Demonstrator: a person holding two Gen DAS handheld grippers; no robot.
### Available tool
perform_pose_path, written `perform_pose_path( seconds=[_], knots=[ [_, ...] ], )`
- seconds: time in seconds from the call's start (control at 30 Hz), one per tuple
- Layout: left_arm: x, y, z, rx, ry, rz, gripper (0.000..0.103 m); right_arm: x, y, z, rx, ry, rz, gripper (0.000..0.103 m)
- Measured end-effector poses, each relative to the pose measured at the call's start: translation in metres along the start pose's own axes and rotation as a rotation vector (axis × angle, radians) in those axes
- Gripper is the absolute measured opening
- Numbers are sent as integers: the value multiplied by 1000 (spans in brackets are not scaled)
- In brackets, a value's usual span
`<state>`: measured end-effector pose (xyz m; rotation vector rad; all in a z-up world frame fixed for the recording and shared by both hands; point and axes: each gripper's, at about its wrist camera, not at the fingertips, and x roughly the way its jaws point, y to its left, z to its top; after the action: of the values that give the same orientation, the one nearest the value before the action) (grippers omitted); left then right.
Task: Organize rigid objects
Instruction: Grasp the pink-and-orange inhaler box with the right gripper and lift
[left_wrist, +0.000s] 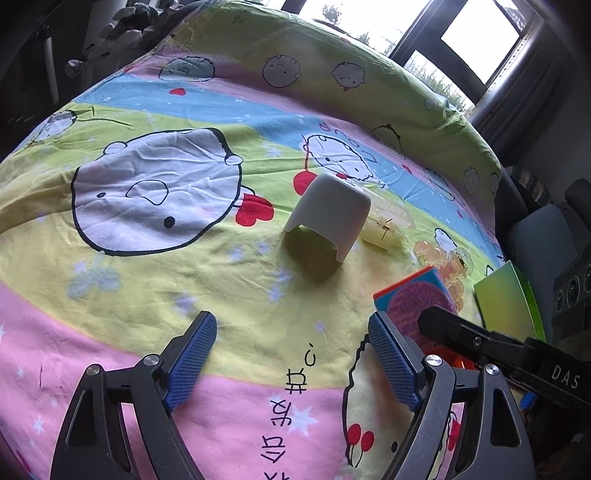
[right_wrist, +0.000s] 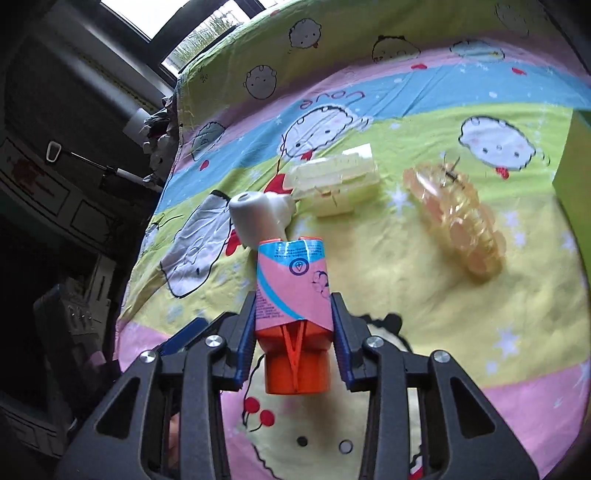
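My right gripper (right_wrist: 293, 328) is shut on a pink and blue bottle (right_wrist: 291, 288) with an orange cap, held just above the cartoon bedsheet. The bottle also shows in the left wrist view (left_wrist: 413, 299), at the right. My left gripper (left_wrist: 291, 354) is open and empty over the sheet, to the left of the bottle. A white cup-like object (left_wrist: 328, 214) stands upside down ahead of it; in the right wrist view (right_wrist: 258, 214) it lies just beyond the bottle. A clear plastic box (right_wrist: 336, 184) and a clear amber ridged container (right_wrist: 458, 221) lie further out.
The cartoon bedsheet (left_wrist: 147, 258) covers the whole bed. A green box (left_wrist: 506, 306) stands at the bed's right edge, also seen in the right wrist view (right_wrist: 576, 170). Dark furniture and a window lie beyond the bed.
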<state>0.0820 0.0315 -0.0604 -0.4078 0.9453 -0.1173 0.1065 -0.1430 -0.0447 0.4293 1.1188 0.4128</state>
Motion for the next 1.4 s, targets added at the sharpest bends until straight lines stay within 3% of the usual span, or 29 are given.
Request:
perform_pose_path(
  seconds=[0.2, 0.4, 0.57, 0.77, 1.0, 1.17, 1.23, 1.4],
  knots=[
    [-1, -4, -3, 19, 2, -2, 85, -9, -7, -19, 25, 6, -81, 39],
    [3, -17, -9, 54, 20, -14, 85, -30, -17, -14, 24, -63, -202, 52],
    [2, -39, -17, 121, 36, -99, 85, -45, -30, -6, 57, -107, -161, 64],
    [0, -63, -23, 185, 41, -213, 85, -40, -29, -4, 48, -87, -112, 67],
    [17, -79, -28, 204, 97, -259, 84, -27, -22, -7, 21, -59, -113, 68],
    [22, -84, -30, 215, 89, -280, 77, -23, -23, -6, 23, -53, -90, 68],
    [25, -85, -30, 215, 98, -294, 66, -20, -25, -6, 29, -42, -81, 68],
    [29, -89, -33, 238, 95, -282, 57, -8, -25, -7, 22, -11, -90, 66]
  ],
)
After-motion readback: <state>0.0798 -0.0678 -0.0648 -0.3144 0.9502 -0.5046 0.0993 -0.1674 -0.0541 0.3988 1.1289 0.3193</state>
